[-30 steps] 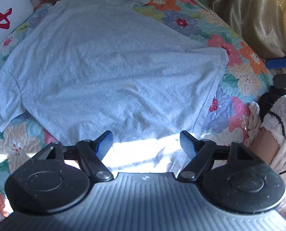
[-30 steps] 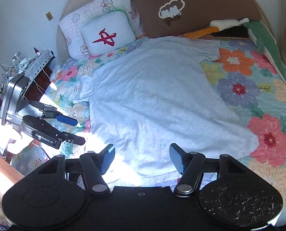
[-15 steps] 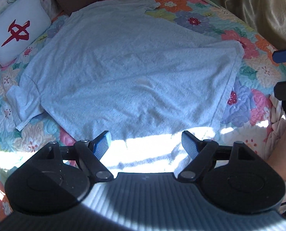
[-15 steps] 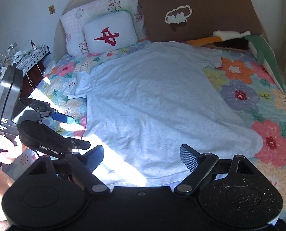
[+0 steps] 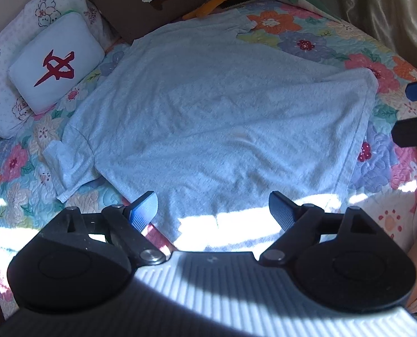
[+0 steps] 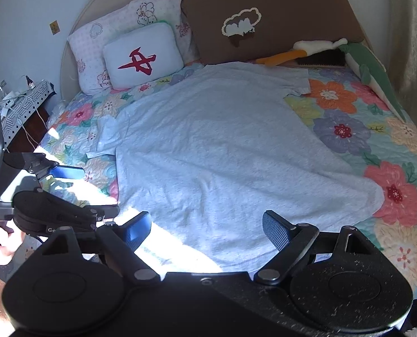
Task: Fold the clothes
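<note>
One garment: a pale blue T-shirt (image 5: 222, 118) lies spread flat on the bed, over a floral quilt (image 5: 315, 42).
Shirt look: soft, lightly wrinkled knit; a short sleeve (image 5: 68, 165) sticks out, creased, on its left side in the left wrist view; the other sleeve (image 6: 295, 84) reaches toward the top right in the right wrist view.
Hem: the near edge lies in a bright strip of sunlight just ahead of both claws.
Left claw (image 5: 212, 210): spread wide, holding nothing, poised over the near hem.
Right claw (image 6: 207, 226): spread wide, holding nothing, above the same near edge.
Head of bed: a white cushion with a red character (image 6: 142, 56), a pink patterned pillow (image 6: 96, 39) and a brown pillow (image 6: 267, 16).
</note>
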Tool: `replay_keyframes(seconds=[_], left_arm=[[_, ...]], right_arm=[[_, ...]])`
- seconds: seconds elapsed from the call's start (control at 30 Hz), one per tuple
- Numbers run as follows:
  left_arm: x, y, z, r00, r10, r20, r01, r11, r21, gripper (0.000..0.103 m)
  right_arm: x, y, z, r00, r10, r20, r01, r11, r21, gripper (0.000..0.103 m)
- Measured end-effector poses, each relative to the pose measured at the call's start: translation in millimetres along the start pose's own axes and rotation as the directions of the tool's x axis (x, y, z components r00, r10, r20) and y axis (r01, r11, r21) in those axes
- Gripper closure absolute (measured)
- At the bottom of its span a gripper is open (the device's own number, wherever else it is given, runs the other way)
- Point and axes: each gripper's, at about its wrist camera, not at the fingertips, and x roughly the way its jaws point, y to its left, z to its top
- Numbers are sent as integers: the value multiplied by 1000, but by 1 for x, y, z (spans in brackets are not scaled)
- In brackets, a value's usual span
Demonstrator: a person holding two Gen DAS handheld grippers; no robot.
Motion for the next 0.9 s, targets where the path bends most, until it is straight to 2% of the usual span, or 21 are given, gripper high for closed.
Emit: replay_keyframes(seconds=[0.13, 0.3, 0.9], left_arm=[[2, -1, 0, 999, -42, 0, 42, 999, -6, 15], [0, -5, 0, 1000, 5, 16, -5, 1000, 21, 12], [-2, -13, 1, 999, -18, 35, 16, 998, 60, 10]], right_arm=[[-5, -1, 4, 999, -33, 25, 34, 999, -7, 14], [-7, -3, 6, 998, -52, 38, 52, 999, -10, 14], [-7, -13, -1, 998, -57, 29, 56, 998, 37, 14]])
